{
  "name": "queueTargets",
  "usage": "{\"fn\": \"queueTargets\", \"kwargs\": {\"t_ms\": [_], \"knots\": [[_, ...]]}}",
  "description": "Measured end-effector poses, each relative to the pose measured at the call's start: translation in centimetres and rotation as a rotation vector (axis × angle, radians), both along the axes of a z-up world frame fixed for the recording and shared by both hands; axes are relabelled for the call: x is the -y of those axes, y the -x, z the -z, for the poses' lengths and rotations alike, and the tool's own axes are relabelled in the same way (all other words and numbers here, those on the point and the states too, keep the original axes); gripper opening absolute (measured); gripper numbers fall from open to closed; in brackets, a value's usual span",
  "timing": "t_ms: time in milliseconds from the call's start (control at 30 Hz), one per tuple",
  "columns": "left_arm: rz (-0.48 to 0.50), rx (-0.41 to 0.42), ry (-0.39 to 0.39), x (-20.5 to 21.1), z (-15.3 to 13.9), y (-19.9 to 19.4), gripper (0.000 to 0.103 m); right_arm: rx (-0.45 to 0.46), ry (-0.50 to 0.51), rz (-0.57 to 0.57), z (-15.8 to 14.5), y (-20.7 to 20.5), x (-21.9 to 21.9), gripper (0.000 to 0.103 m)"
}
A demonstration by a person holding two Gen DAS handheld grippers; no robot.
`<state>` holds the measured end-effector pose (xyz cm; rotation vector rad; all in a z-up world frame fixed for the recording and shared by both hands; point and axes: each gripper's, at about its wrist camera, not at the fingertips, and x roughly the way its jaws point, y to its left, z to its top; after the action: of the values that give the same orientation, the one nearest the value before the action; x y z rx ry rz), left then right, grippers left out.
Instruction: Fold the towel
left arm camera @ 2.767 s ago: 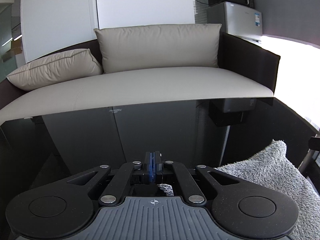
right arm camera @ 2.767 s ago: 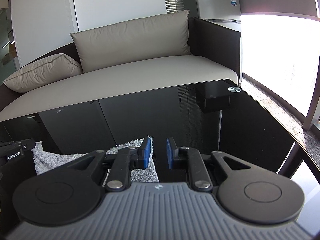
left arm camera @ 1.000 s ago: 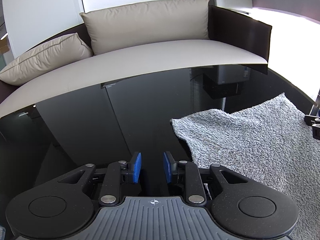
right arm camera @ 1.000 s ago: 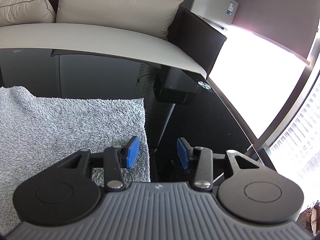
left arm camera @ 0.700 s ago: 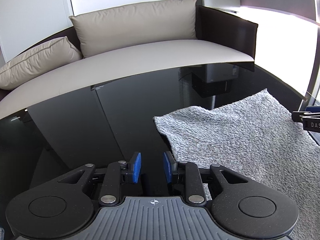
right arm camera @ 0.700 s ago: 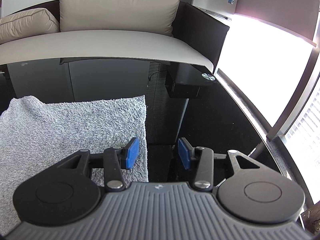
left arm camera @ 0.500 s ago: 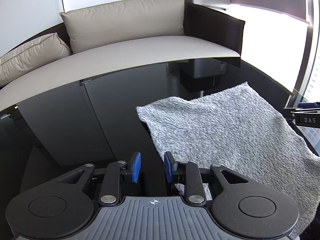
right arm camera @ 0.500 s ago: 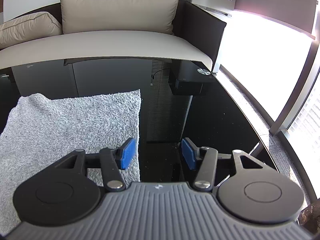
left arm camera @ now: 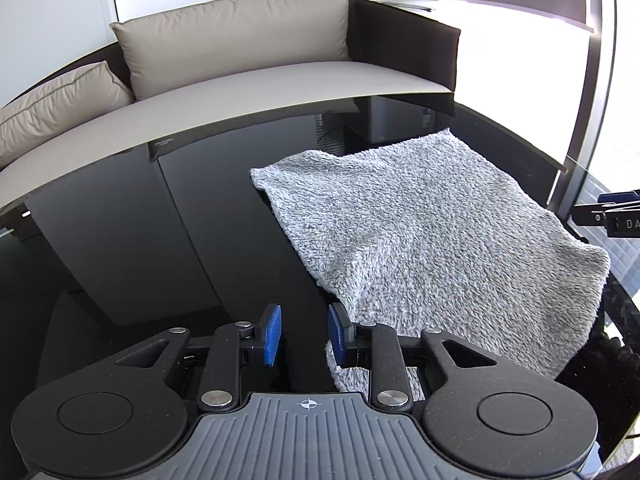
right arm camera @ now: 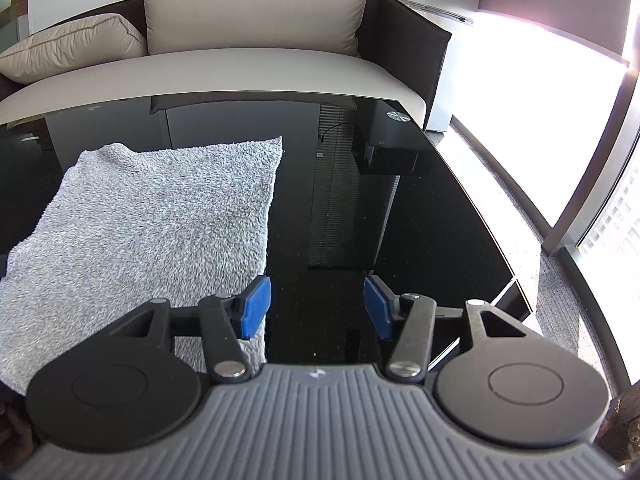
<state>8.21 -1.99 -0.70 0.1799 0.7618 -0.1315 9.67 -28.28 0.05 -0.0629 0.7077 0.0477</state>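
Observation:
A fluffy grey towel (left arm camera: 432,236) lies spread flat on the glossy black table (left arm camera: 160,240); it also shows in the right wrist view (right arm camera: 152,224). My left gripper (left arm camera: 303,334) is open and empty, above the towel's near left corner. My right gripper (right arm camera: 316,304) is open wide and empty, above the towel's near right edge, its left pad over the cloth. The right gripper's tip (left arm camera: 612,216) shows at the far right of the left wrist view.
A beige sofa (right arm camera: 224,68) with cushions (right arm camera: 256,8) stands right behind the table's far edge. A small metal disc (right arm camera: 398,117) sits at the table's far right corner. Bright windows and carpet lie to the right. A fridge (right arm camera: 444,12) stands behind the sofa.
Both grippers have risen and pulled back from the towel, which now lies spread flat. The left gripper, shut earlier, has opened. The right gripper's jaws have opened wider.

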Motion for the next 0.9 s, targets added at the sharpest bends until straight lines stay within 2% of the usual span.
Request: {"fn": "queueTargets", "kwargs": {"t_ms": [133, 367, 500, 567, 633, 733, 800, 900], "knots": [[0.009, 0.003, 0.002, 0.2, 0.1, 1.0, 0.024, -0.023, -0.064, -0.048, -0.1, 1.7, 0.4, 0.054], [0.009, 0.016, 0.032, 0.1, 0.1, 2.5, 0.024, -0.058, -0.122, -0.068, 0.4, 2.6, 0.5, 0.054], [0.006, 0.01, 0.039, -0.2, 0.2, 2.8, 0.024, -0.07, -0.149, -0.088, 0.6, 2.9, 0.6, 0.038], [0.002, 0.009, 0.043, -0.3, 0.3, 2.9, 0.024, -0.078, -0.164, -0.094, 0.7, 3.0, 0.7, 0.035], [-0.003, 0.009, 0.048, -0.5, 0.3, 3.0, 0.024, -0.082, -0.171, -0.102, 0.7, 3.1, 0.8, 0.023], [-0.005, 0.01, 0.049, -0.6, 0.3, 3.2, 0.024, -0.087, -0.191, -0.121, 0.6, 3.3, 0.8, 0.012], [-0.006, 0.01, 0.049, -0.7, 0.3, 3.2, 0.024, -0.087, -0.184, -0.146, 0.5, 3.4, 0.4, 0.007], [-0.006, 0.012, 0.05, -0.7, 0.3, 3.4, 0.024, -0.072, -0.199, -0.154, -0.2, 3.5, 0.1, 0.006]]}}
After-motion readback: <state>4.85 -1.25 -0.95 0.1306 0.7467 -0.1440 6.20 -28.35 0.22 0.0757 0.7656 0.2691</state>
